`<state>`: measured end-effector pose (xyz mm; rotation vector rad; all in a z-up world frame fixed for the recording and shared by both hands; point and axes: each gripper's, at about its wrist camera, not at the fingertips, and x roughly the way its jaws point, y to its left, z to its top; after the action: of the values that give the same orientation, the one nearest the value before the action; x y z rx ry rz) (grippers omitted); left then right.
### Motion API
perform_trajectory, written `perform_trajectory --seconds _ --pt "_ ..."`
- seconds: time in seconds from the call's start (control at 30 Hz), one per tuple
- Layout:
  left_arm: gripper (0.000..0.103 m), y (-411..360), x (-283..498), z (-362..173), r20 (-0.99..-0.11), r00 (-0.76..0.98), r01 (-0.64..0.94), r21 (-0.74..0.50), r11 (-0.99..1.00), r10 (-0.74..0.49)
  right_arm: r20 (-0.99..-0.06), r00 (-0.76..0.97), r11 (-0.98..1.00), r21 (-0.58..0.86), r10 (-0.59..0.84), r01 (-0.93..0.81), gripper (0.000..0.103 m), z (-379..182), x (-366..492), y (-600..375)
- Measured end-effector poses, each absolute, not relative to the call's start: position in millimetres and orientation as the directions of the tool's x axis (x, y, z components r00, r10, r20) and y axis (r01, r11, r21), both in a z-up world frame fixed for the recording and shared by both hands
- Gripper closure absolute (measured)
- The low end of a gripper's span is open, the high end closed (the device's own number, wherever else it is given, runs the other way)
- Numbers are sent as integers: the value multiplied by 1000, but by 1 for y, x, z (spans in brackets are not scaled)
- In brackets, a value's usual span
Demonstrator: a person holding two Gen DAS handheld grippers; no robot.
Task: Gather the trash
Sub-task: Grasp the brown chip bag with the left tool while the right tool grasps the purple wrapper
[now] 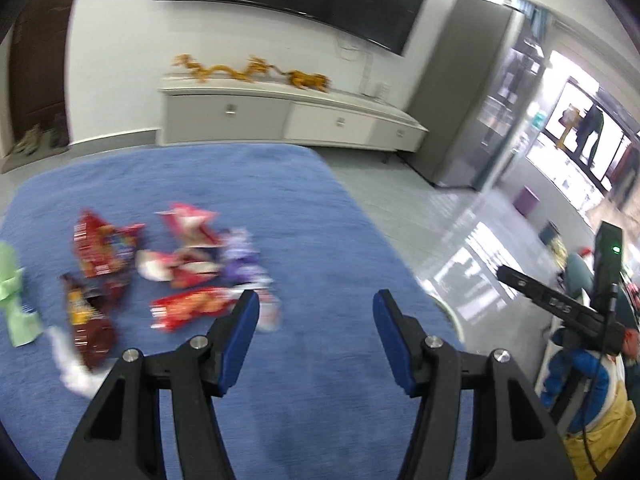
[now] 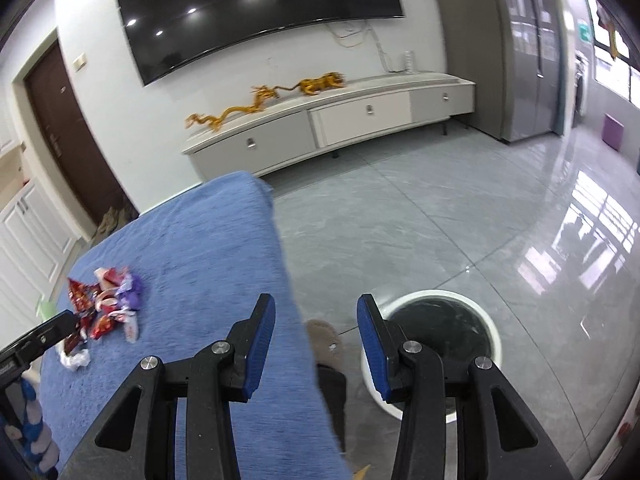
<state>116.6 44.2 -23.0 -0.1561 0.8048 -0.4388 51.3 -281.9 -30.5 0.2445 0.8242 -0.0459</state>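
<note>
A pile of snack wrappers [image 1: 180, 264] lies on the blue cloth-covered table [image 1: 320, 240]: red, brown and purple packets, plus a green wrapper [image 1: 16, 292] at the left and crumpled white paper [image 1: 76, 368]. My left gripper [image 1: 316, 320] is open and empty above the cloth, right of the pile. My right gripper [image 2: 316, 322] is open and empty over the table's right edge. The pile [image 2: 108, 304] shows small at its far left. A white round bin [image 2: 440, 344] with a dark liner stands on the floor below it.
A long white TV cabinet [image 2: 340, 120] with golden dragon figures and a wall TV [image 2: 260, 12] stand behind. A grey tiled floor [image 2: 460, 220] lies right of the table. A brown slipper [image 2: 324, 340] lies beside the bin. The other gripper [image 1: 560, 304] shows at right.
</note>
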Motion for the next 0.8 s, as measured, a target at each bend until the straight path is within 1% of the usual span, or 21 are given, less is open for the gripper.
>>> perform_trajectory --seconds 0.1,0.17,0.37,0.53,0.8 --pt "46 80 123 -27 -674 643 238 -276 931 -364 -735 671 977 198 93 82 62 -31 63 -256" --pt "45 102 128 -32 -681 651 191 -281 941 -336 -738 663 978 204 123 45 61 -33 73 -239" --pt "43 170 148 -54 -721 648 42 -287 957 -244 -750 628 973 224 207 -53 60 -45 104 -192" --pt "43 193 157 -73 -750 621 -4 -292 957 -226 -761 591 963 236 266 -129 60 -57 129 -159" --pt "43 196 166 -94 -781 584 -27 -291 956 -222 -769 536 936 260 350 -238 58 -72 159 -108"
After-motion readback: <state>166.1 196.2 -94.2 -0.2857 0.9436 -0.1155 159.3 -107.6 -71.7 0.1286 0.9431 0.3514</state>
